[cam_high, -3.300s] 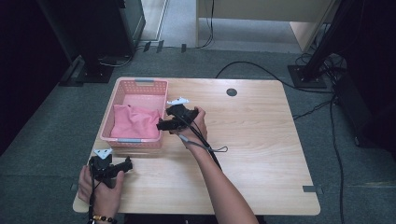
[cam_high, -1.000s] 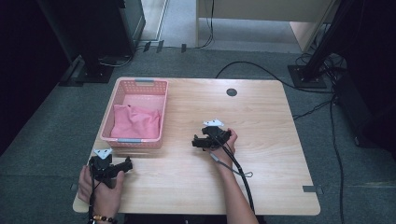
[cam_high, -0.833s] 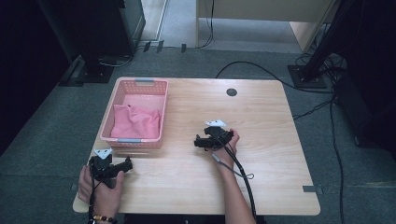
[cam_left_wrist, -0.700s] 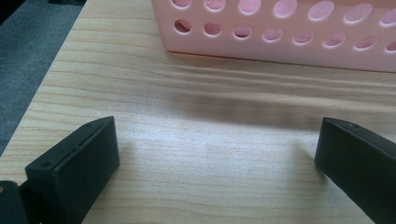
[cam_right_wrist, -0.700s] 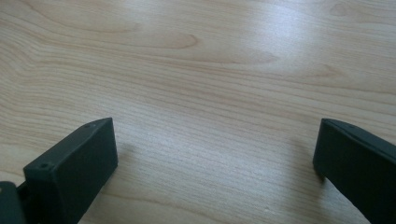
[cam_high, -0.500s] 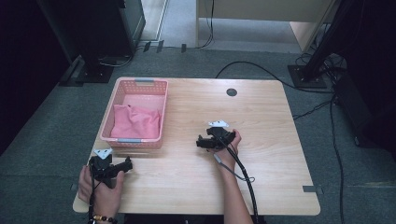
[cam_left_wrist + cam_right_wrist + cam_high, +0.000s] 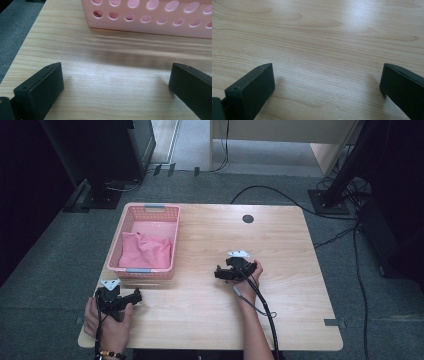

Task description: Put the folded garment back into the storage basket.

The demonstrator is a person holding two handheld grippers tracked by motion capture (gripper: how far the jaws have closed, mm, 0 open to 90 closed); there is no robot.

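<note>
Fingers point(image 7: 218, 273) well apart from cloth point(image 7: 146, 251)

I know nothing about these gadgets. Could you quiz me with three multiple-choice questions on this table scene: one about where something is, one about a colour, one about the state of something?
1. Where does the pink cloth lie?
A. Inside the basket
B. On the bare table
C. On the floor

2. What colour is the basket?
A. Blue
B. Pink
C. Green

3. How do the right tongs stand?
A. Shut on the cloth
B. Shut on nothing
C. Open, holding nothing

Answers:
1 A, the high view shows the cloth within the basket's walls.
2 B, its perforated wall is pink in the high view and the left gripper view.
3 C, the right gripper view shows both jaws wide apart with bare wood between them.
</note>
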